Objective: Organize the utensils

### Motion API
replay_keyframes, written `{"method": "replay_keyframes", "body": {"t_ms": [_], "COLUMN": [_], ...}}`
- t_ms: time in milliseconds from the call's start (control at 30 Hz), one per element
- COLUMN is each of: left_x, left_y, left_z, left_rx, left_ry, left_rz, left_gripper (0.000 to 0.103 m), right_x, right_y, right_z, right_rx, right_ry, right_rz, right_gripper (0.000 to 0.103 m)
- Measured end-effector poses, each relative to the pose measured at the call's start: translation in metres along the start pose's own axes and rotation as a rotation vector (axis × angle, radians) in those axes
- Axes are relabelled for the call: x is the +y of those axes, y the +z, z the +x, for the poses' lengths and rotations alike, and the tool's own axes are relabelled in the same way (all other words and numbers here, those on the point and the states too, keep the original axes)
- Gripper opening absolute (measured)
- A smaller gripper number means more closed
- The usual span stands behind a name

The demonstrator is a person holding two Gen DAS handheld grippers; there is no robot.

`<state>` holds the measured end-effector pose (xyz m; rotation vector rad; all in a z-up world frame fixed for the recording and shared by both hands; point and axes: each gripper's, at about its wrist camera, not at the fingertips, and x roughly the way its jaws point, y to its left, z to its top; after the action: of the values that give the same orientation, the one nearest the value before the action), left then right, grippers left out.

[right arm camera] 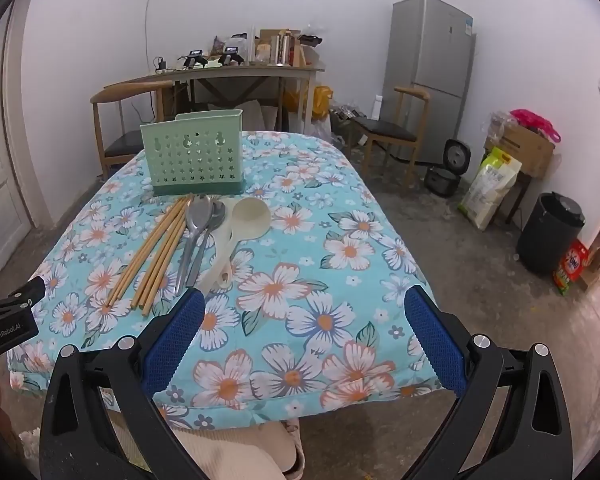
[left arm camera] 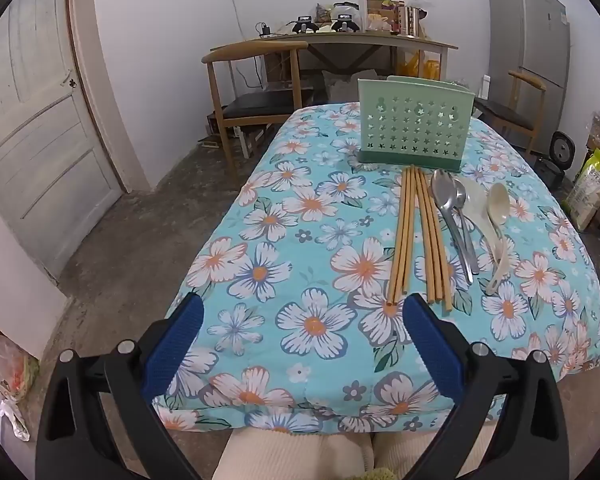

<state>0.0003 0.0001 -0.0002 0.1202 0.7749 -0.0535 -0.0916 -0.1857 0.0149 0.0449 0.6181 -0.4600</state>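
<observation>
Holding both grippers back at the near edge of the bench (left arm camera: 260, 280), we keep the fingers of each spread as wide as they go with nothing between them, which suits a start where no utensil is yet chosen. The left gripper (left arm camera: 302, 340) hangs just short of the near ends of the chopsticks (left arm camera: 416, 236), and the right gripper (right arm camera: 304, 340) sits off to the right of the pile over bare flowered cloth, so each has its own side to work from. The utensils lie flat in a tidy row on the cloth: chopsticks on the left, two metal spoons (left arm camera: 452, 216) beside them, and pale plastic spoons (left arm camera: 496, 220) on the right, all with handles toward us, which we judge makes the handle ends the easy place to pinch. Just beyond their far tips stands the green holder (left arm camera: 414, 128), upright with its open top free, so each piece should need only a short lift forward and a drop in. The thin chopsticks lying close together may be awkward to pick singly
</observation>
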Motion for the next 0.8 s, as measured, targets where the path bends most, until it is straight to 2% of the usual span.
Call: {"method": "replay_keyframes", "body": {"t_ms": [800], "left_x": [-0.0013], "left_y": [0.0006], "left_z": [0.0017], "left_rx": [-0.003], "left_ry": [-0.010], "left_rz": [-0.003], "left_gripper": [0.098], "right_x": [0.0000], "right_y": [-0.0004], "right_z": [0.0012], "right_rx": [0.001], "right_ry": [0.000], "right_rz": [0.000], "right_gripper": [0.095]}}
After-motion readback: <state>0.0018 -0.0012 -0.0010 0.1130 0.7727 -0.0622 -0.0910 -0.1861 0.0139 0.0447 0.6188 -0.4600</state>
